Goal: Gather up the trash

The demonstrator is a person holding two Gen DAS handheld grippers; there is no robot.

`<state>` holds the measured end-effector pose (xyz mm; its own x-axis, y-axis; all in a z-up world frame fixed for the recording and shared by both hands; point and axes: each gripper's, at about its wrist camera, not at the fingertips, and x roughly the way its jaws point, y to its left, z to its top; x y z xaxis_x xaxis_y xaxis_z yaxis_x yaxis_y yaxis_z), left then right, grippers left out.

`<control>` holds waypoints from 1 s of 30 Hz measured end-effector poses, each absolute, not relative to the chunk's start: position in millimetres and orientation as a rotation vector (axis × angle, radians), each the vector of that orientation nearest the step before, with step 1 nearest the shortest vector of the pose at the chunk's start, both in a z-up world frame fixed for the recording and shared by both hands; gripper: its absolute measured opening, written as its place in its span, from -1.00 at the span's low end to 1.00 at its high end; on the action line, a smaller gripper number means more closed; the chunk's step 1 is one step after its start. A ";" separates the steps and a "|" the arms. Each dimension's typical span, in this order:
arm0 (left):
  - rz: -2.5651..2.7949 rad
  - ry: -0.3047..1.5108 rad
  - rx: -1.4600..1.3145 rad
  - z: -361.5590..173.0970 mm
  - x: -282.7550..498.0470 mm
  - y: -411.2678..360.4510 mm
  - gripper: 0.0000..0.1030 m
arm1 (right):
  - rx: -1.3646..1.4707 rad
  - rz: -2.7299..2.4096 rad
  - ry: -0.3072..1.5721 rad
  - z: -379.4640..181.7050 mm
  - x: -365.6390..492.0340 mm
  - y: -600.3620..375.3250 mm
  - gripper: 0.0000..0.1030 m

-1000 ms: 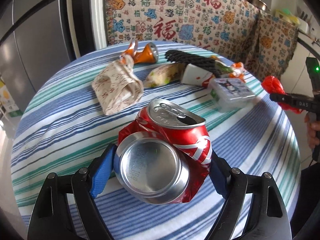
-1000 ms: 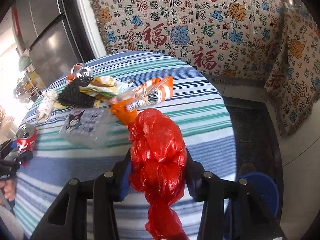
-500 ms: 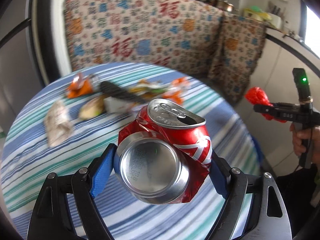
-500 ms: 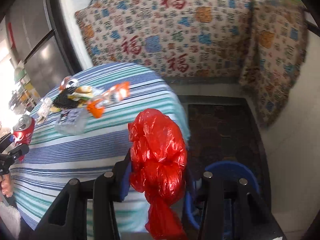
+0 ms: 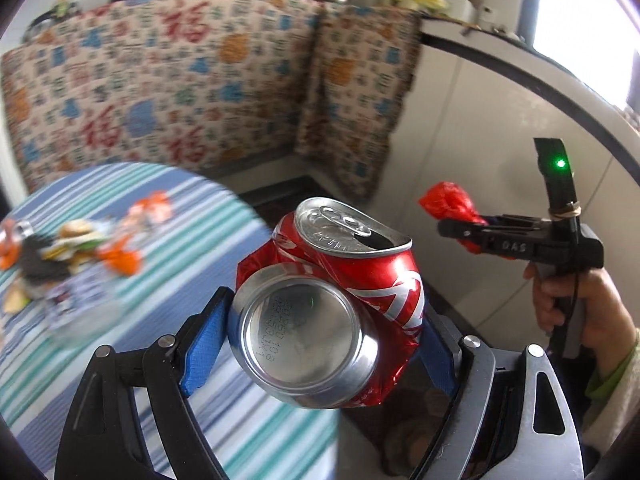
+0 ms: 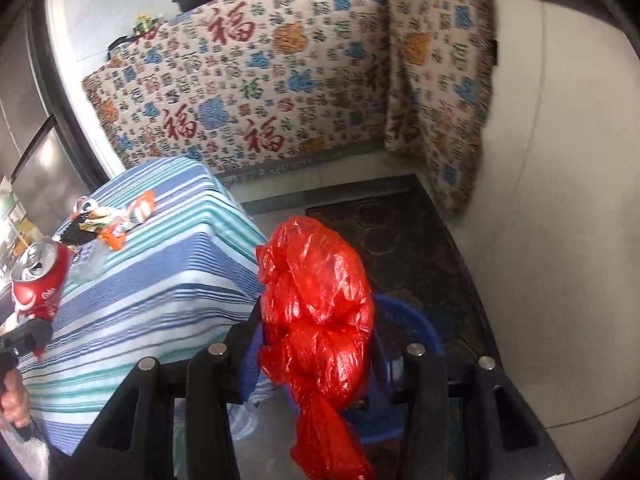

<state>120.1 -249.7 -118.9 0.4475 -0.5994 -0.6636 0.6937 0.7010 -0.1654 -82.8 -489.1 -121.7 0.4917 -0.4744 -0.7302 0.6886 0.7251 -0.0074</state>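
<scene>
My left gripper [image 5: 320, 332] is shut on a crushed red soda can [image 5: 332, 304], held past the edge of the striped table [image 5: 168, 280]. In the right wrist view the same can [image 6: 38, 280] shows at the far left. My right gripper [image 6: 316, 344] is shut on a bunched red plastic bag [image 6: 316, 320], which hangs over a blue bin [image 6: 404, 320] on the floor. From the left wrist view, the right gripper [image 5: 460, 228] with the red bag [image 5: 448, 204] is out to the right, held by a hand [image 5: 576, 304].
Wrappers, a second can and a clear plastic box [image 6: 108, 224] lie on the striped table [image 6: 160, 280]. A dark floor mat [image 6: 400, 240] lies beyond the bin. A patterned cloth [image 6: 260, 92] covers the counter behind. A white wall [image 6: 560, 240] stands on the right.
Both grippers have swung right, off the table toward the floor corner, each keeping its load. The blue bin has come into the right wrist view under the red bag.
</scene>
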 end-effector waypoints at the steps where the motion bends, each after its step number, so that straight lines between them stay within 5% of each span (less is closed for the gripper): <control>1: -0.821 0.766 0.145 -122.2 119.0 -264.8 0.66 | 0.303 -0.725 0.784 -123.4 -88.4 -493.3 -0.11; 11: -0.875 0.806 0.190 -158.9 120.9 -351.7 0.66 | 0.355 -0.763 0.831 -148.3 -121.4 -532.7 -0.10; 30: -0.822 0.878 0.215 -216.8 144.5 -386.3 0.67 | 0.398 -0.756 0.950 -188.8 -118.2 -567.6 -0.10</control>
<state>144.5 -386.3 -216.8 0.3626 -0.5489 -0.7531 0.7152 0.6820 -0.1528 -118.2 -567.6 -188.8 0.3581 -0.4019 -0.8428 0.7311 0.6821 -0.0146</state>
